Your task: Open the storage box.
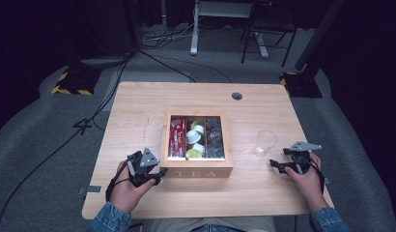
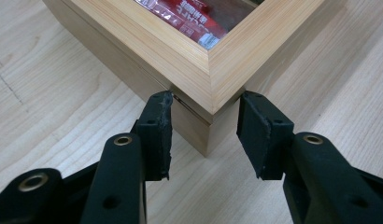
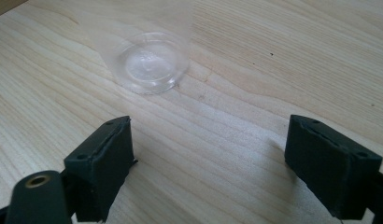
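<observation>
A wooden tea box (image 1: 196, 166) marked TEA stands mid-table, its framed lid down. Red packets (image 1: 177, 137), white capsules and dark pods show inside it. My left gripper (image 1: 161, 173) is at the box's near left corner. In the left gripper view the two pads (image 2: 157, 130) press on either side of that corner (image 2: 199, 70), at the seam between lid and base, so the left gripper (image 2: 206, 100) is shut on it. A clear plastic cup (image 1: 264, 142) stands upright to the right of the box. My right gripper (image 1: 278, 158) rests just beside it, open (image 3: 208, 140), with the cup (image 3: 147, 60) ahead of the jaws and bare wood between them.
The light wooden table (image 1: 138, 111) has a cable hole (image 1: 237, 95) at its far right. Cables, stands and desk legs are on the grey floor beyond it. Bare tabletop lies left of the box and along the front edge.
</observation>
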A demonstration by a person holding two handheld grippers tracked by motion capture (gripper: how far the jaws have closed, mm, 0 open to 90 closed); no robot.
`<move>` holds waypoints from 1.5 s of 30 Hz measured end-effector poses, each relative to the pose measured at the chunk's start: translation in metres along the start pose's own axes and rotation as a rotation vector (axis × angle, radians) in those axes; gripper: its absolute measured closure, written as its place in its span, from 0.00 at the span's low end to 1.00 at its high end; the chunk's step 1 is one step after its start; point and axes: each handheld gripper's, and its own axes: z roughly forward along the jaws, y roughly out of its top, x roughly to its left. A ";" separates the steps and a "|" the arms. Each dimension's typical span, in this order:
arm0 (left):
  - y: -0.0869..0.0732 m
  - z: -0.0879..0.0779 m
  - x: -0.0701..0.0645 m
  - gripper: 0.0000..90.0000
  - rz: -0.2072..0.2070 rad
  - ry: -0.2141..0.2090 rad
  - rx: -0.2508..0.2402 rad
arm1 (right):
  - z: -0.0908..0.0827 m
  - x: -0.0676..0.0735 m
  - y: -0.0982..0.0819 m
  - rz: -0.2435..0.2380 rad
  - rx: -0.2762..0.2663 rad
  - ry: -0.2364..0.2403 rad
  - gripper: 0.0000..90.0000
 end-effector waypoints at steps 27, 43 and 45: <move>0.019 -0.020 0.012 0.62 0.034 0.018 -0.112 | -0.061 0.052 0.060 -0.089 -0.175 0.082 0.27; 0.028 -0.022 0.022 0.62 0.008 0.028 -0.192 | -0.045 0.111 0.114 -0.248 -0.151 0.223 0.26; 0.029 -0.022 0.023 0.62 0.009 0.031 -0.195 | -0.037 0.127 0.123 -0.286 -0.158 0.240 0.27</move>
